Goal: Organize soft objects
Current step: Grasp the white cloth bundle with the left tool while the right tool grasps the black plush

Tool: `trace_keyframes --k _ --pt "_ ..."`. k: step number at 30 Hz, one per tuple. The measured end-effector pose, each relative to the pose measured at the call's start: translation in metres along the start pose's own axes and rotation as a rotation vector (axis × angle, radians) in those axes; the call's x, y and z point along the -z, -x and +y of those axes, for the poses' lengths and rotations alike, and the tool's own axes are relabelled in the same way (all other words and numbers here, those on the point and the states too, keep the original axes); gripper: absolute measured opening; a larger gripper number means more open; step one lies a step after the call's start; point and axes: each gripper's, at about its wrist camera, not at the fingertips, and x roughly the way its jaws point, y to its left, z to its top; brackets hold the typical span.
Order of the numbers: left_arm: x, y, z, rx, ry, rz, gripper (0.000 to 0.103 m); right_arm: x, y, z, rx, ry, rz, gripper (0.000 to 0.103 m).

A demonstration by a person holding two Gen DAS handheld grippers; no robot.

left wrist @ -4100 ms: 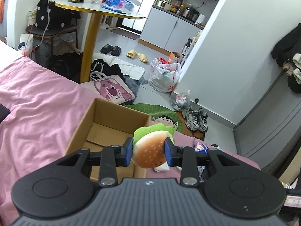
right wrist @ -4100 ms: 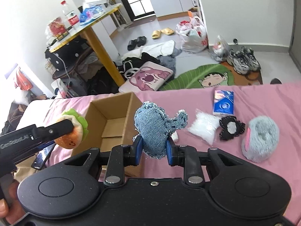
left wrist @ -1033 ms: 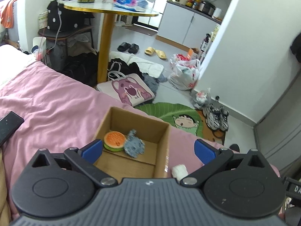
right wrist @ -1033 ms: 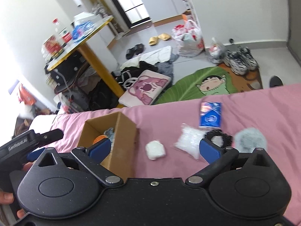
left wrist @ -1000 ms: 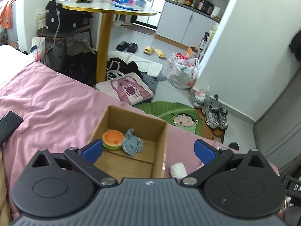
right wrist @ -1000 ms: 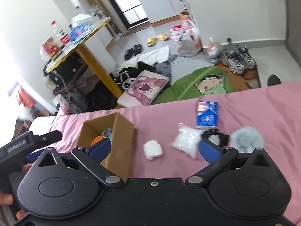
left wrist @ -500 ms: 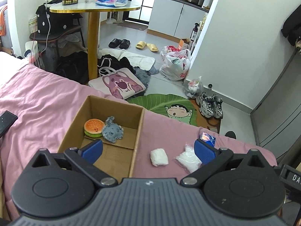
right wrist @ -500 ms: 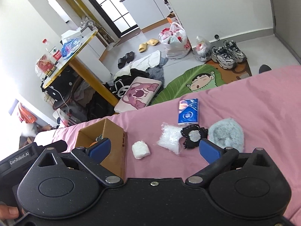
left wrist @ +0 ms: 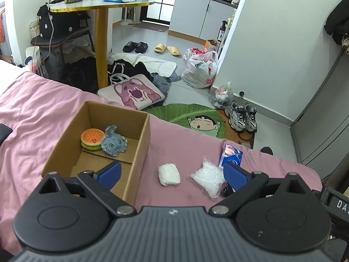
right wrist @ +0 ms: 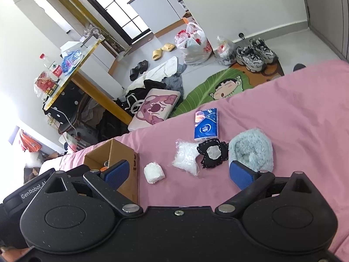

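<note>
Soft objects: burger plush (left wrist: 92,139) and denim plush (left wrist: 113,142) lay in cardboard box (left wrist: 142,144); five lay at its 3 o'clock. Left gripper (left wrist: 172,173) and right gripper (right wrist: 178,172) gaped, empty.

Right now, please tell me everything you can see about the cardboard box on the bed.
The cardboard box is plain brown, open at the top, with no flaps standing up. It sits upright on the pink bedsheet, near the bed's edge. Inside, against the far wall, lie a burger plush and a denim plush, touching each other; the rest of the floor is bare. A folded white bundle lies apart on the sheet beside it. Neither tool touches it.
</note>
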Motion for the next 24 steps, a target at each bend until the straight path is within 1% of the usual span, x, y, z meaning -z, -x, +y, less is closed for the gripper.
trace_keyframes --k 4,8,10,14,16,20,21,24 --pt "0.006 -0.011 -0.006 0.005 -0.013 0.008 0.099 0.001 -0.007 -0.004 -0.004 -0.021 0.019 0.096" --pt "0.01 -0.025 -0.007 0.005 0.0 0.027 0.098 0.003 -0.017 -0.006 0.004 -0.034 0.041 0.092" --pt "0.012 -0.035 -0.006 0.003 0.01 0.042 0.092 0.003 -0.022 -0.007 0.008 -0.036 0.053 0.091" --pt "0.016 -0.055 -0.003 -0.003 0.046 0.079 0.087 0.003 -0.035 -0.009 0.015 -0.046 0.08 0.085" --pt "0.018 -0.065 -0.004 -0.011 0.047 0.094 0.084 0.002 -0.042 -0.011 0.023 -0.052 0.088 0.084" --pt "0.022 -0.083 -0.008 -0.021 0.047 0.121 0.078 -0.002 -0.055 -0.015 0.031 -0.07 0.109 0.076" --pt "0.023 -0.087 -0.01 -0.023 0.044 0.126 0.075 -0.002 -0.058 -0.017 0.033 -0.075 0.113 0.076" --pt "0.023 -0.098 -0.015 -0.024 0.039 0.141 0.072 -0.004 -0.067 -0.021 0.035 -0.089 0.119 0.074"
